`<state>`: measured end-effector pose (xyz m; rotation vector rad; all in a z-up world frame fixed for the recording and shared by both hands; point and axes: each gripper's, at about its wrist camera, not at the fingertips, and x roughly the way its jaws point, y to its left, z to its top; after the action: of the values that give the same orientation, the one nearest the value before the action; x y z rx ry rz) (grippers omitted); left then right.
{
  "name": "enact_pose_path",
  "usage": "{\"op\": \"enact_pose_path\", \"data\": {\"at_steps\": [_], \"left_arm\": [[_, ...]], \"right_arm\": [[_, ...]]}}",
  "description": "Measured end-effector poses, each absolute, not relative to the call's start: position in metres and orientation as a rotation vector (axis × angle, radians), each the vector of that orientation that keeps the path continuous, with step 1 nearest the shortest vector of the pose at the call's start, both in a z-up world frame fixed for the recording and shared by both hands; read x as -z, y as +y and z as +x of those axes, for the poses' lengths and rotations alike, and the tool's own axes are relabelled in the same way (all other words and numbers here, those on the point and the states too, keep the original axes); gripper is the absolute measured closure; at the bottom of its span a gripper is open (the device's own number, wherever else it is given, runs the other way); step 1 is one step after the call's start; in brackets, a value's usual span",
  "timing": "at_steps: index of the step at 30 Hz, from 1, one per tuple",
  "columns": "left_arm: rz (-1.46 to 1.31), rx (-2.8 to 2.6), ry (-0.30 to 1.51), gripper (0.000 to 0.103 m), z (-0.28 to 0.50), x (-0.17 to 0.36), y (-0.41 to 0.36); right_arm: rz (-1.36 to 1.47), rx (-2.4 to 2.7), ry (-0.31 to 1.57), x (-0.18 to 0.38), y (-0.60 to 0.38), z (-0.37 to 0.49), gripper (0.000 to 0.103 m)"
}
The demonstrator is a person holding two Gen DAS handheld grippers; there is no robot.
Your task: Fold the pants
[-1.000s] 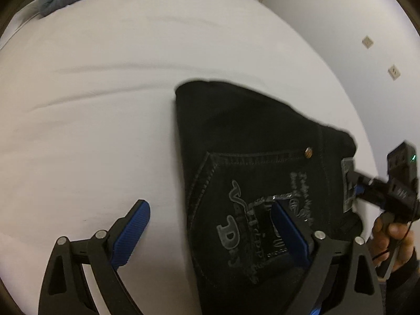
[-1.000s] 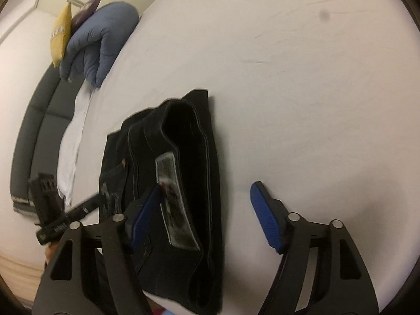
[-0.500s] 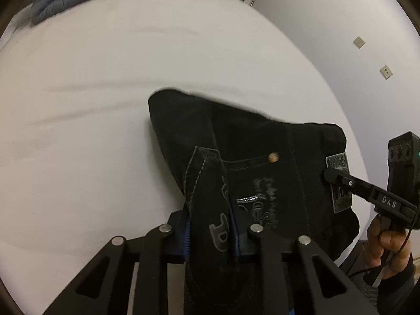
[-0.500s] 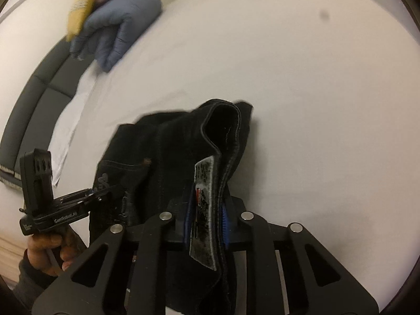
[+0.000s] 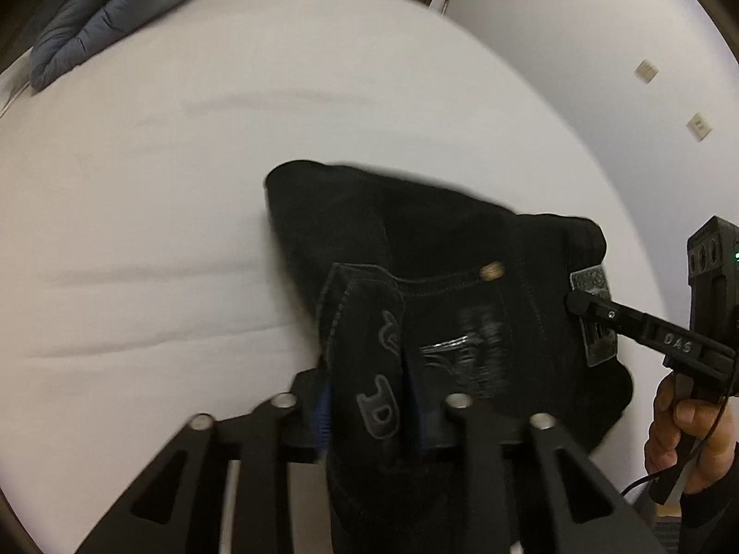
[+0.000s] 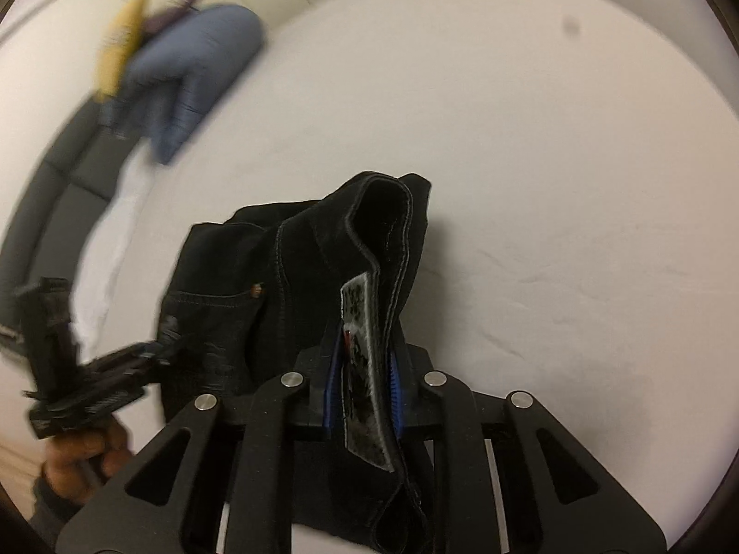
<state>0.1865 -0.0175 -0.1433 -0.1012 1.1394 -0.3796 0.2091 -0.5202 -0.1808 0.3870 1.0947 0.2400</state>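
Observation:
The black folded pants (image 5: 443,277) lie on the white bed (image 5: 184,184), partly lifted. My left gripper (image 5: 369,408) is shut on the pants at the back-pocket side, the embroidered pocket bunched between its blue pads. My right gripper (image 6: 362,388) is shut on the waistband with the grey label (image 6: 362,346); it also shows from the side in the left wrist view (image 5: 582,302). The pants (image 6: 258,286) rise from the sheet between both grippers. The left gripper shows blurred at the left of the right wrist view (image 6: 152,351).
A blue folded duvet (image 5: 106,14) lies at the bed's far end, with a yellow cushion (image 6: 120,41) behind it. A dark sofa (image 6: 55,184) runs along one side of the bed. A white wall (image 5: 623,46) with sockets stands on the other side.
Both grippers went from open around the pants to shut on them. The pants' near edge has lifted and bunched, and both cameras have tilted up over the bed.

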Motion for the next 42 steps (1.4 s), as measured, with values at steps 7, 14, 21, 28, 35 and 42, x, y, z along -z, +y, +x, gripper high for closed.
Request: {"op": "enact_pose_path", "data": {"at_steps": [7, 14, 21, 28, 35, 42], "left_arm": [[-0.155, 0.323, 1.115, 0.033, 0.17, 0.156, 0.009], [-0.119, 0.264, 0.808, 0.011, 0.091, 0.077, 0.03], [0.053, 0.098, 0.349, 0.0, -0.007, -0.045, 0.029], [0.068, 0.057, 0.045, 0.0, -0.075, -0.149, 0.032], [0.054, 0.049, 0.048, 0.0, -0.125, -0.187, 0.056], [0.081, -0.029, 0.179, 0.0, -0.118, -0.171, 0.047]], "right_arm": [[0.496, -0.294, 0.979, 0.198, -0.545, 0.186, 0.059], [0.304, -0.165, 0.799, 0.122, -0.556, 0.118, 0.045], [0.092, 0.001, 0.353, -0.001, -0.535, 0.005, 0.018], [-0.015, 0.135, -0.06, -0.103, -0.497, -0.097, 0.0], [-0.001, 0.15, -0.148, -0.153, -0.482, -0.148, 0.0], [0.046, 0.101, -0.089, -0.172, -0.476, -0.179, 0.0]]}}
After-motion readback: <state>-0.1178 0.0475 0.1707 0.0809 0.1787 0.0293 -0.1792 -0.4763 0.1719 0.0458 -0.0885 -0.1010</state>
